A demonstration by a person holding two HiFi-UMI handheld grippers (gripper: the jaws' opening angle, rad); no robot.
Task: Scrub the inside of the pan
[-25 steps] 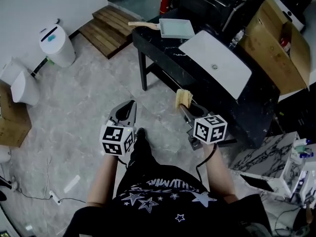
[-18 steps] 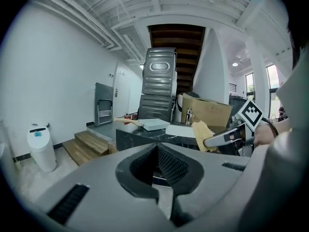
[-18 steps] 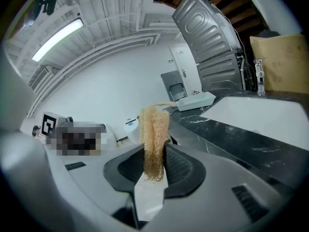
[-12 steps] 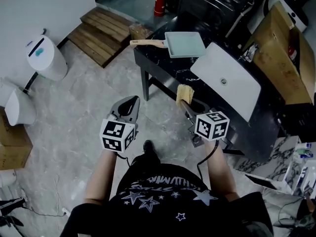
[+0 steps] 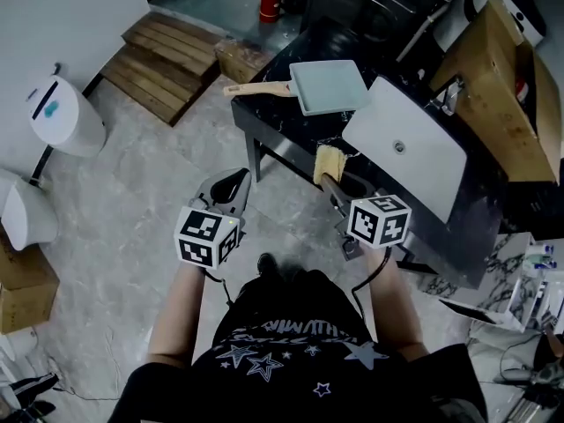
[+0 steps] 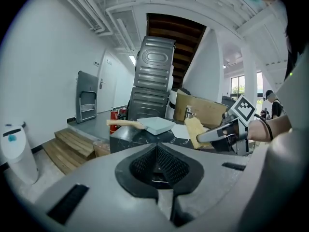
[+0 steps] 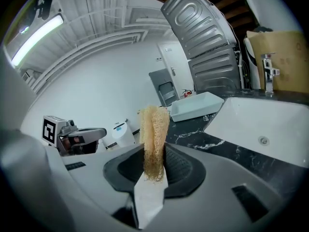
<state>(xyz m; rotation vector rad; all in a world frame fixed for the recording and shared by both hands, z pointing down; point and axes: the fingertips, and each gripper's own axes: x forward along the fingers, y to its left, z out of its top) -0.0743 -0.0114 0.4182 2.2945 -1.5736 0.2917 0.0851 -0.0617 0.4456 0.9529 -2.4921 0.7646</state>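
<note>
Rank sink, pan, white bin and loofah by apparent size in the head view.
1. The sink, clearly largest.
2. The pan and the white bin look about alike; the bin stands lower, on the floor, so I won't rank them.
3. The loofah, smallest.

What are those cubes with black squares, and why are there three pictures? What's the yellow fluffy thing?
A person wears a camera on the head, so the head view looks down at their arms. Each hand holds a pincer tool; the marked cubes are part of them. The other two pictures come from cameras riding on those tools. The left gripper is shut and empty. The right gripper pinches a yellow fibrous loofah scrubber. Ahead, a black marble counter carries a pale square pan with a wooden handle and a white sink.
</note>
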